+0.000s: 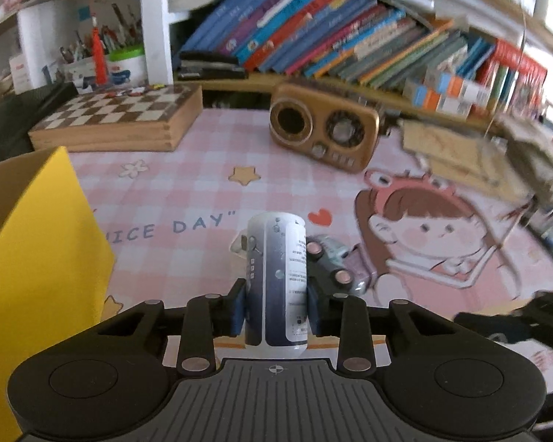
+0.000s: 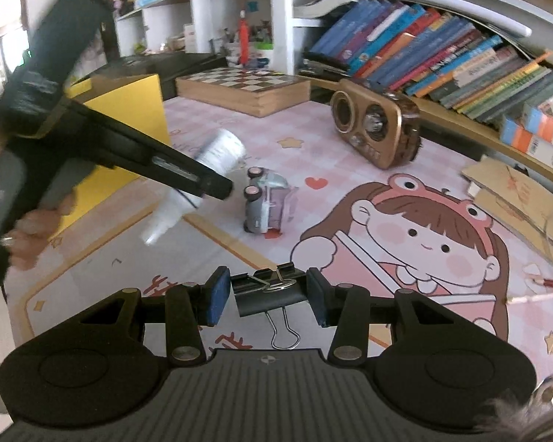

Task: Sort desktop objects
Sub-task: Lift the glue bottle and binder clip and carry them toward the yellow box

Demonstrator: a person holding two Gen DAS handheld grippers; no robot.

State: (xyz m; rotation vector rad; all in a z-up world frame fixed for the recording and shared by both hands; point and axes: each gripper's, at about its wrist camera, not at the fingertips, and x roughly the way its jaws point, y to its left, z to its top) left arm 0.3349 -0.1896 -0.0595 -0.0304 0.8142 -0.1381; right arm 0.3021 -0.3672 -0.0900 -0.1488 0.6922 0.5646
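- Your left gripper (image 1: 275, 307) clamps the tube (image 1: 276, 280); lift clear of the car (image 1: 337, 263) at 2 o'clock.
- Your right gripper (image 2: 264, 300) pinches the clip (image 2: 267, 294); keep it level.

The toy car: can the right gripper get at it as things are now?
Probably not yet. The right gripper is shut on a binder clip, so its jaws are full. The way over the mat to the toy car looks free otherwise.

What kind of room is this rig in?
Likely a child's study desk at home: slanted rows of books on the shelf, a cartoon desk mat, a chessboard box and toy car.
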